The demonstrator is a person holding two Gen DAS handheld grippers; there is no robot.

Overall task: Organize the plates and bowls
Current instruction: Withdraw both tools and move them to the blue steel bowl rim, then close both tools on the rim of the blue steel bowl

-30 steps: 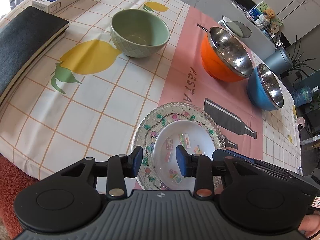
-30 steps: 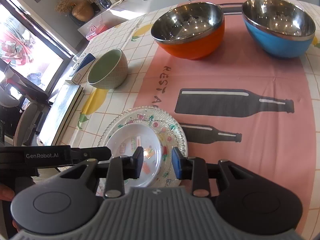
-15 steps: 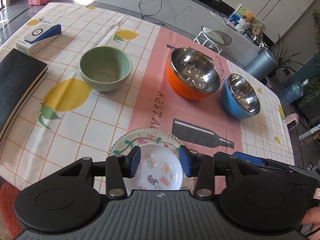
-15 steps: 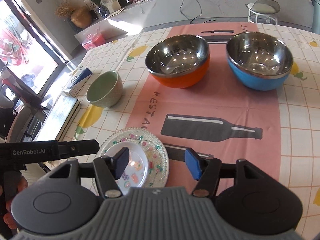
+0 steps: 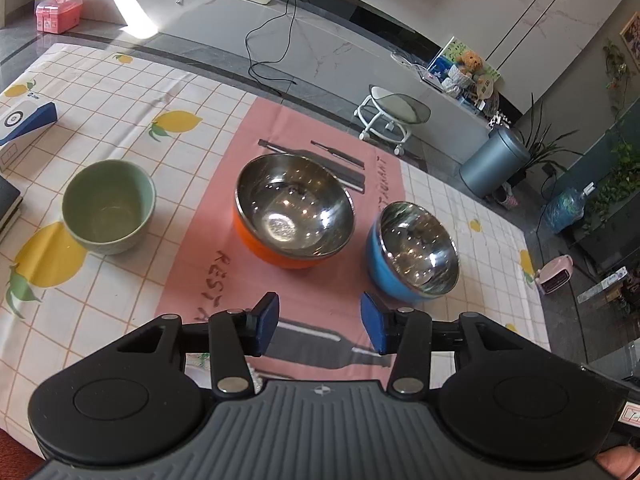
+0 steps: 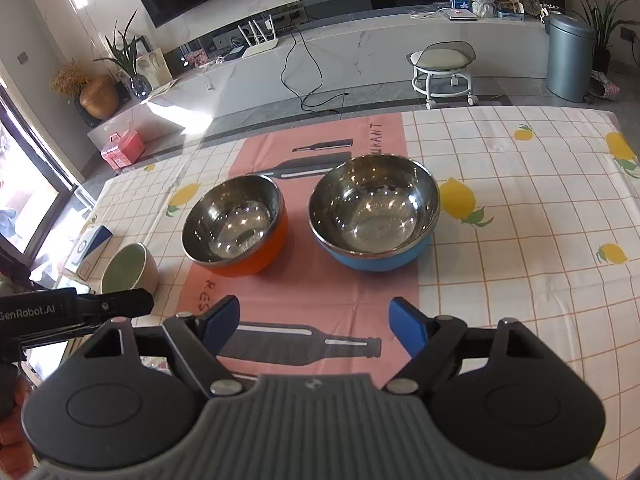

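An orange steel-lined bowl [image 5: 294, 210] [image 6: 236, 226] and a blue steel-lined bowl [image 5: 414, 252] [image 6: 374, 212] stand side by side on the pink table runner. A green ceramic bowl [image 5: 108, 206] [image 6: 128, 268] stands to their left. My left gripper [image 5: 320, 326] is open and empty, held above the table's near side. My right gripper [image 6: 316, 322] is open wide and empty, in front of the two steel bowls. Only a sliver of the glass plate's beaded rim [image 5: 256, 380] shows under the left gripper. The small white dish is hidden.
A white and blue box [image 5: 24, 120] and a dark book [image 5: 8, 204] lie at the table's left edge. The left gripper's body [image 6: 72, 312] reaches in at the right wrist view's left. A stool [image 6: 442, 68] and a grey bin [image 6: 568, 60] stand beyond the table.
Both grippers have risen and pulled back from the stacked plate and dish, which dropped out of sight. Both have opened wider, the right most. The bowls have not moved.
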